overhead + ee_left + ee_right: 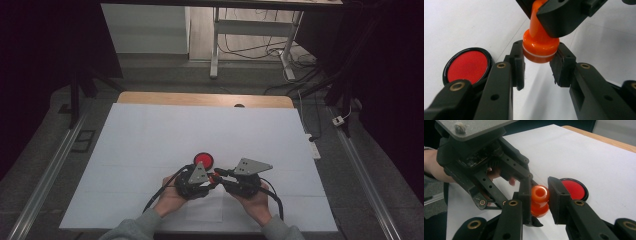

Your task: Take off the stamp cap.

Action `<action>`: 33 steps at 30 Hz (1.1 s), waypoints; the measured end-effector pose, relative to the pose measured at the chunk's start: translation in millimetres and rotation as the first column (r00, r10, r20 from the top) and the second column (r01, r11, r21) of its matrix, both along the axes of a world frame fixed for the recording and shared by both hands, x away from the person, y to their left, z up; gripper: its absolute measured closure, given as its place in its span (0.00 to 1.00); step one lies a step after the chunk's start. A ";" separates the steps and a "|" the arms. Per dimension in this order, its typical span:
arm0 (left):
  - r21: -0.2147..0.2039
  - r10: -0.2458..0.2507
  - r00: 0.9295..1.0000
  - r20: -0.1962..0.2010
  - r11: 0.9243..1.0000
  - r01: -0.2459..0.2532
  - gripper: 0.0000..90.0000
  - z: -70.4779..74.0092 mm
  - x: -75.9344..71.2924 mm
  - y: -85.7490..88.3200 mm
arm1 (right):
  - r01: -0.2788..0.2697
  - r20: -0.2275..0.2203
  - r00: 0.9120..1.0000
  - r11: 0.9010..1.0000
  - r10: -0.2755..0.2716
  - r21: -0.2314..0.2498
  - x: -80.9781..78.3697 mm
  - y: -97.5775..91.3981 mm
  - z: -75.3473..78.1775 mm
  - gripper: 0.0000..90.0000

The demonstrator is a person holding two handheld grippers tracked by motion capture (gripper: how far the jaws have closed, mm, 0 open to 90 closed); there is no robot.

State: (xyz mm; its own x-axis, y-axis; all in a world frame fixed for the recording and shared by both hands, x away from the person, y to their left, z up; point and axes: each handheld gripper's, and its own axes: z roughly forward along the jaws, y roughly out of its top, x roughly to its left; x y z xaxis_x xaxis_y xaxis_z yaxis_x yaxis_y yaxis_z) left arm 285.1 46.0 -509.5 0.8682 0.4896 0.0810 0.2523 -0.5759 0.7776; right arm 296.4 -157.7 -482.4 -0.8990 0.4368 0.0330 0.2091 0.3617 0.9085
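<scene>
- Near the table's front edge, an orange stamp is held between both tools, above the white sheet.
- Its wide end is clamped by the left tool.
- Its handle end is clamped by the right tool.
- Just beyond, a round red ink pad is seen lying flat.
</scene>
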 end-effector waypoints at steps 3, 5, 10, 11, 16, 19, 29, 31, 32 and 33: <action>0.001 -0.002 1.000 0.002 1.000 0.002 0.72 0.1 -0.2 0.1 | -0.001 -0.001 1.000 1.000 0.001 -0.005 -0.2 -0.5 0.2 0.81; 0.000 -0.003 1.000 0.000 1.000 0.003 0.72 -0.1 0.0 0.0 | -0.001 0.001 1.000 1.000 0.001 -0.002 -0.4 -0.2 -0.1 0.81; 0.003 -0.012 1.000 0.002 1.000 0.012 0.72 0.2 0.0 0.5 | -0.004 0.010 1.000 1.000 0.004 -0.007 -1.3 -0.4 0.1 0.81; 0.003 -0.012 1.000 0.001 1.000 0.012 0.72 0.2 0.0 0.6 | -0.002 0.011 1.000 1.000 0.002 -0.003 -1.5 -0.1 -0.2 0.81; 0.049 -0.009 1.000 0.019 0.999 0.008 0.72 0.3 -0.7 -0.4 | 0.014 0.021 1.000 1.000 -0.015 0.019 -2.2 -1.8 1.0 0.81; 0.002 -0.004 1.000 -0.030 1.000 0.004 0.72 -7.1 0.2 2.7 | 0.048 0.040 0.998 0.997 -0.051 0.061 -0.6 -10.5 9.1 0.81; 0.008 0.004 1.000 0.011 1.000 -0.004 0.72 5.7 -2.4 5.2 | 0.037 0.052 0.998 0.998 -0.040 0.047 -1.1 -16.7 10.1 0.81; 0.005 0.011 1.000 0.010 1.000 -0.011 0.72 6.1 -1.4 7.7 | 0.046 0.048 0.998 0.997 -0.049 0.062 -0.2 -19.3 10.8 0.81; 0.005 0.015 1.000 0.010 1.000 -0.015 0.72 6.2 -1.1 8.9 | 0.049 0.049 0.997 0.997 -0.052 0.062 0.0 -20.1 11.2 0.81; 0.002 0.020 1.000 0.011 1.000 -0.020 0.72 6.2 -0.7 10.1 | 0.049 0.048 0.997 0.997 -0.052 0.062 0.2 -20.5 11.4 0.81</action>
State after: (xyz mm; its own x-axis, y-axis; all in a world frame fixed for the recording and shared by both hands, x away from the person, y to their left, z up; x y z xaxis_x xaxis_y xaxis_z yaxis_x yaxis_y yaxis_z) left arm 284.4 56.1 -503.3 0.8575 0.5064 0.0910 0.2553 -0.5723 0.7793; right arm 296.6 -178.1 -471.0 -0.8768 0.4805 0.0166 0.1798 0.2958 0.9382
